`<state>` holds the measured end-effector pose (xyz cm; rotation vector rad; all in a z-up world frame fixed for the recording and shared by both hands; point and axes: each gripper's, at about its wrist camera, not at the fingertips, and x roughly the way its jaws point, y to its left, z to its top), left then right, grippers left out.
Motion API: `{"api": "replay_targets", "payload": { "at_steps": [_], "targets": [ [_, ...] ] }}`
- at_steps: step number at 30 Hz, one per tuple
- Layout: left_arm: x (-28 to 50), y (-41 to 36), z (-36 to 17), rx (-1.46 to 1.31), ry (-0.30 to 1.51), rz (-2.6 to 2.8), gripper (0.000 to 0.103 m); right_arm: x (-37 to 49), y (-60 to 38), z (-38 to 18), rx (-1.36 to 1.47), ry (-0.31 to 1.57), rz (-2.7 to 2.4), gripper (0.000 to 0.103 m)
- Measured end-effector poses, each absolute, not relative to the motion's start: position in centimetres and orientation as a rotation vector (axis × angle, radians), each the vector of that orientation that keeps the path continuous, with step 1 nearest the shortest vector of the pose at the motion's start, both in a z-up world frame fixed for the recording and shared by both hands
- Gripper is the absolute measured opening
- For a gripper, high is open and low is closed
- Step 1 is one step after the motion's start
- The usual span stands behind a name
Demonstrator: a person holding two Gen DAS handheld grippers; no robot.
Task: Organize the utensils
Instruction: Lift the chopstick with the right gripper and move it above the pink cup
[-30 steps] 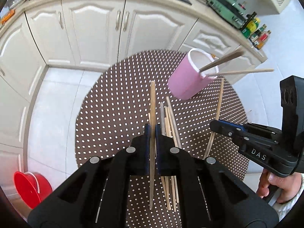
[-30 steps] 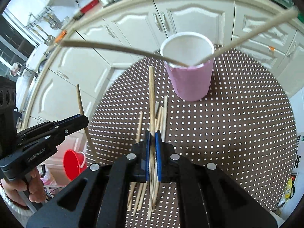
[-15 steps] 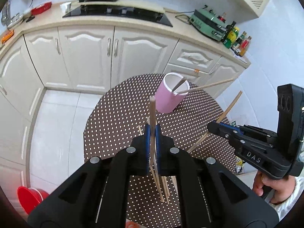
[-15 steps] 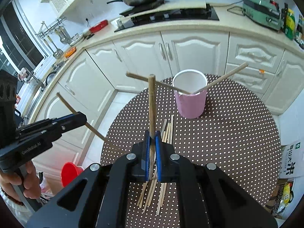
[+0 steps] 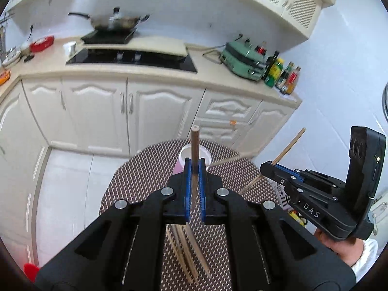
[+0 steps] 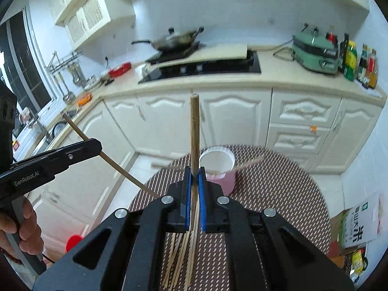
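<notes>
My left gripper (image 5: 194,163) is shut on a wooden chopstick (image 5: 194,143) that points forward, high above the round dotted table (image 5: 135,181). My right gripper (image 6: 194,171) is shut on another chopstick (image 6: 194,131), also raised. Each gripper shows in the other's view, the right one (image 5: 266,166) and the left one (image 6: 97,145), each with its stick slanting through the jaws. The pink cup (image 6: 222,169) stands at the table's far side with a chopstick leaning out; in the left wrist view the cup (image 5: 180,156) is mostly hidden behind my fingers. Several loose chopsticks (image 6: 184,254) lie below.
White kitchen cabinets (image 5: 97,111) and a counter with a hob (image 5: 133,57), a wok (image 5: 114,20) and bottles (image 5: 281,72) run behind the table. A red bucket (image 6: 74,241) stands on the floor at left. A printed box (image 6: 356,230) sits at the right.
Both grippers have lifted and tilted up with their chopsticks. The table and cup now lie much lower and farther in both views.
</notes>
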<state>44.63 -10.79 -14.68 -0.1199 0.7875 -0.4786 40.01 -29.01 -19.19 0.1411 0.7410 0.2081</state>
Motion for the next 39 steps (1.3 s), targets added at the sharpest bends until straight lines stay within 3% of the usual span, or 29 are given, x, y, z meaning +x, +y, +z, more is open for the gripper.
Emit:
{"api": "replay_targets", "payload": {
  "at_steps": [13, 39],
  "targets": [
    [50.4, -15.6, -13.4, -0.106, 0.708, -0.482, 0.006, 44.0, -32.1, -17.4, 0.149, 0.602, 0.142, 0.005],
    [53.0, -15.9, -15.1, -0.135, 0.712, -0.474, 0.006, 46.7, -31.3, -21.0, 0.148, 0.696, 0.165, 0.005]
  ]
}}
